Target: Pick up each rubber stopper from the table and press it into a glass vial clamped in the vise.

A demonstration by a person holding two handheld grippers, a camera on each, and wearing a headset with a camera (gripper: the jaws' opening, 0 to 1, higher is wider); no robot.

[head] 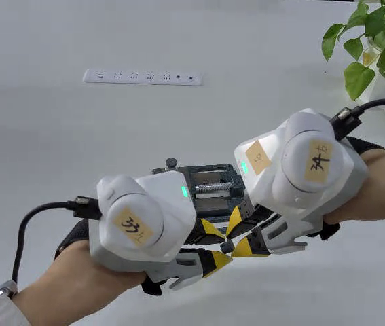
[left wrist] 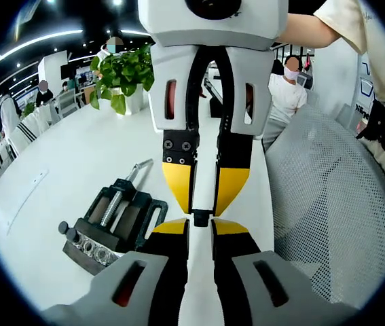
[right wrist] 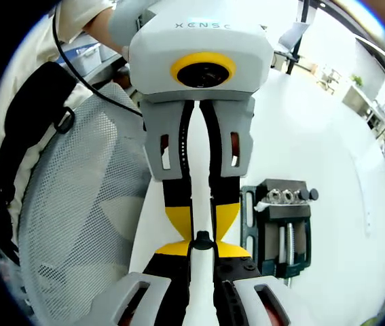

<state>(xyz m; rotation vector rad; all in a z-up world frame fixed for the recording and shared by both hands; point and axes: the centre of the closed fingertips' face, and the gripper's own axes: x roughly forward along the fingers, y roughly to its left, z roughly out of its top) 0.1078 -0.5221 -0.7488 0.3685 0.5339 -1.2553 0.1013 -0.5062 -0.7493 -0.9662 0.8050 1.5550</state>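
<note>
A small black rubber stopper (left wrist: 201, 218) (right wrist: 202, 239) (head: 227, 248) is pinched where both grippers meet tip to tip, above the table's near edge. My left gripper (left wrist: 201, 229) (head: 219, 250) comes in from the left and my right gripper (right wrist: 202, 248) (head: 235, 239) from the right. Each has its yellow-tipped jaws nearly together on the stopper. The black vise (head: 209, 185) (left wrist: 114, 221) (right wrist: 284, 231) stands just behind the tips. Several glass vials (left wrist: 87, 246) (right wrist: 284, 196) sit in a row in its jaws.
A white power strip (head: 142, 77) lies far back on the white table (head: 56, 149). A potted plant (head: 375, 41) stands at the back right corner. A grey mesh chair (left wrist: 321, 204) (right wrist: 77, 217) is below the near edge. People sit in the background.
</note>
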